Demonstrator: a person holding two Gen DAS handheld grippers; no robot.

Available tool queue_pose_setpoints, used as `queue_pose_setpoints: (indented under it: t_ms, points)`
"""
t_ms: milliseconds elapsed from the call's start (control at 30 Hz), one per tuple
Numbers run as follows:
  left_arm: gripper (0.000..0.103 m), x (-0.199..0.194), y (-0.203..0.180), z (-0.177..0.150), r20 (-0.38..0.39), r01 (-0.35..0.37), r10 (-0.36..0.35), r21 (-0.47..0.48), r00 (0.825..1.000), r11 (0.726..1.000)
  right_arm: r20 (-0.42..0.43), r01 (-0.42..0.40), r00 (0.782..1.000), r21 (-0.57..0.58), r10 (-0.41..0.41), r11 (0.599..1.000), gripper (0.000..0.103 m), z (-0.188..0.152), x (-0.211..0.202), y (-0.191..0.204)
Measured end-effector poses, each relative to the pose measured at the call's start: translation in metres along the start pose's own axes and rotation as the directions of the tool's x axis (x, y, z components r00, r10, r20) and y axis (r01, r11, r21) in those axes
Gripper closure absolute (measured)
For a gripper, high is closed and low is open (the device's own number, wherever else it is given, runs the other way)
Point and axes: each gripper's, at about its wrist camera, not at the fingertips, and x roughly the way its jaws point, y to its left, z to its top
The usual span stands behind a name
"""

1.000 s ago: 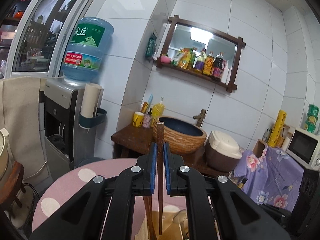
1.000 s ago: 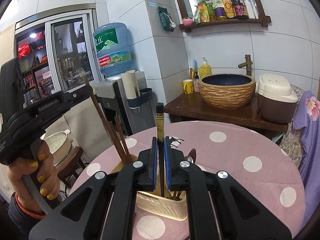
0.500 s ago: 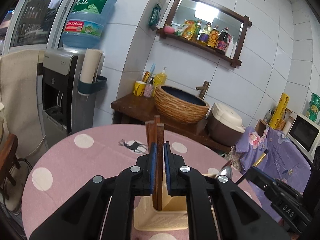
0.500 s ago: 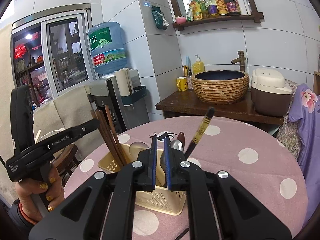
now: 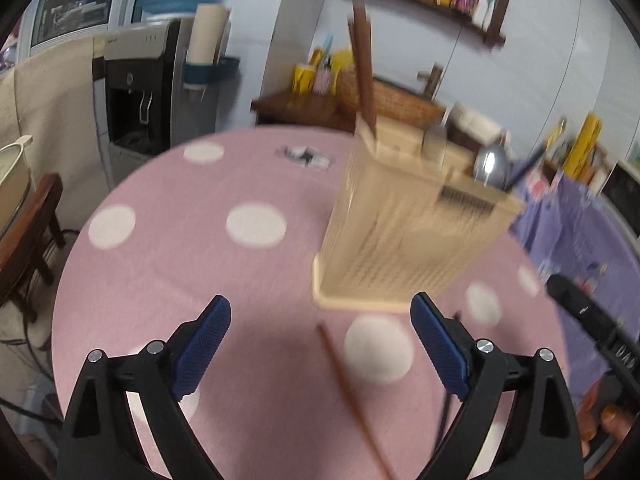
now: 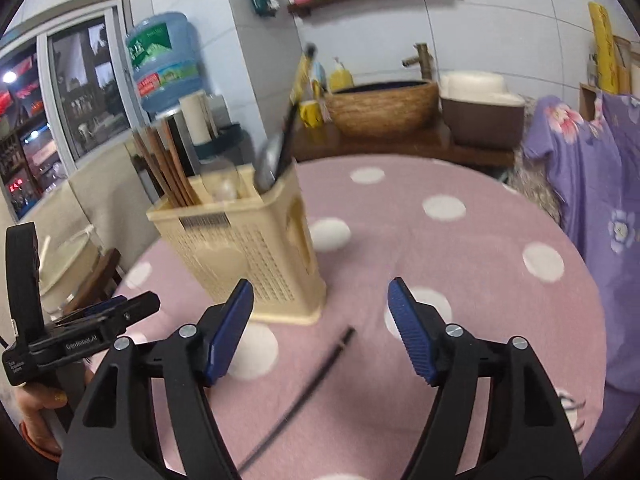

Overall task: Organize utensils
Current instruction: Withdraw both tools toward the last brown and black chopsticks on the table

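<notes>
White-tiled kitchen corner, water dispenser (image 5: 136, 92) at back left, shelf of bottles high on the wall. Round desk (image 5: 160, 248) under pink cloth with white dots.

Left wrist view, blurred: left tongs (image 5: 320, 344) spread wide, jaws have just been opening, nothing pinched. Brown chopstick (image 5: 352, 396) lies flat on the cloth between the jaws, long axis running from near the caddy foot back toward the camera, slanting to lower right. Cream utensil caddy (image 5: 400, 232) stands just ahead and right of centre, brown chopsticks (image 5: 362, 64) upright in its far-left compartment, a metal spoon (image 5: 490, 166) at its right end.

Right wrist view: right tongs (image 6: 320, 320) also spread, jaws just been opening, empty. Black chopstick (image 6: 308, 392) lies flat between them, tip near the caddy (image 6: 248, 248) base, axis slanting back to lower left. A black utensil handle (image 6: 294, 108) leans out of the right compartment.

Judgement: each loose stick lies nearest its own tongs; each needs a low, across-the-axis pinch. Thin sticks on soft cloth may roll or slip.
</notes>
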Motion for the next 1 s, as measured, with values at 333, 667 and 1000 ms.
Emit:
queue_pose_setpoints:
  t_ms: [333,667,1000]
  points:
    - [0.045,0.035,-0.016,-0.040,-0.146,-0.009,0.018,0.068,0.989,0.998,-0.121,0.067,0.991,0.081,-0.057,0.994,0.033,-0.058,0.005,-0.030]
    - [0.091,0.037,-0.019,-0.054,-0.156,-0.005,0.030,0.158,0.987,0.987,-0.196,0.024,0.980,0.041,-0.015,0.999,0.033,-0.070,0.018,-0.007]
    - [0.094,0.022,0.012,-0.059,-0.174,0.019,0.000,0.104,0.985,0.994,-0.326,0.021,0.945,-0.021,-0.027,1.000,0.047,-0.072,0.068,0.022]
